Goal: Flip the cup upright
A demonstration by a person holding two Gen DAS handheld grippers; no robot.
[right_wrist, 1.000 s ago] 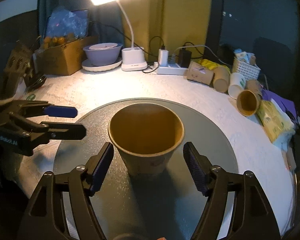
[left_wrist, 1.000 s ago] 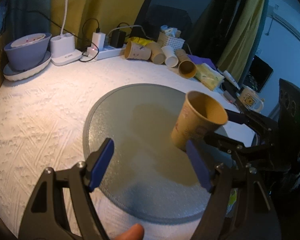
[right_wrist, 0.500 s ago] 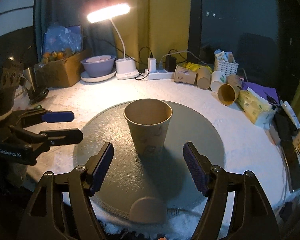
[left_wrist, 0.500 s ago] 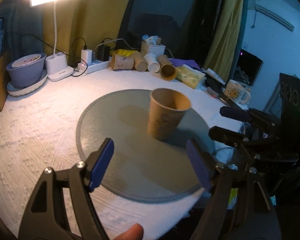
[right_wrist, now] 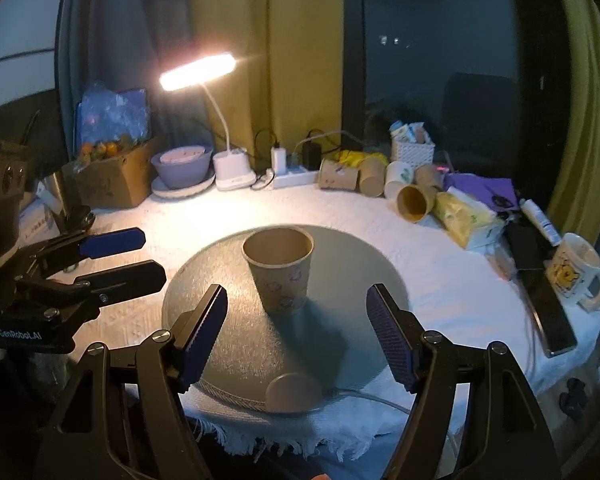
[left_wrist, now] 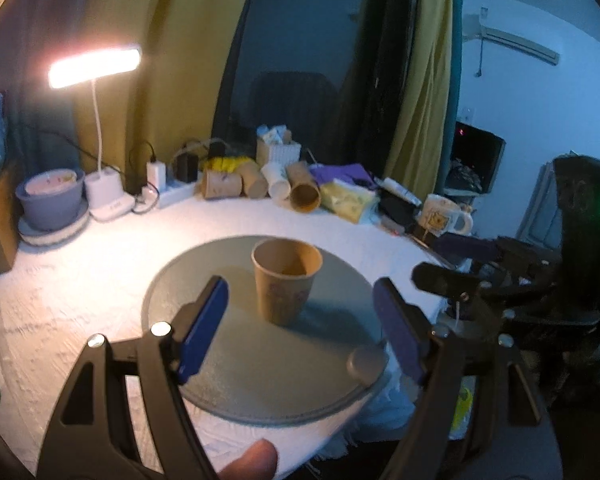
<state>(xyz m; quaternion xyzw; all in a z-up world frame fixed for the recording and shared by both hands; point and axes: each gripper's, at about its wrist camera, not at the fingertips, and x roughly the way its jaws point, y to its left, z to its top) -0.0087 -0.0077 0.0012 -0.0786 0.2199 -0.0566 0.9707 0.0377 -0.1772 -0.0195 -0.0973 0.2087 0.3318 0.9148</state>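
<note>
**Both grippers pulling back from the upright cup**

Both grippers are backing away: a second ago the right gripper (right_wrist: 296, 330) was bracketing the cup (right_wrist: 280, 276) closely, and now the cup is sitting smaller and farther off in both views. The left gripper (left_wrist: 300, 328) is likewise retreating and rising, bringing the lamp (left_wrist: 94, 67) into its view. Both are standing spread wide, holding nothing. The cup is resting mouth up near the middle of the round mat (right_wrist: 228, 320) on the bench (right_wrist: 452, 280), apart from either gripper. The flip is looking finished; the left view is somewhat blurred, but the cup seems to be standing steadily, leaving only the withdrawal.
</note>
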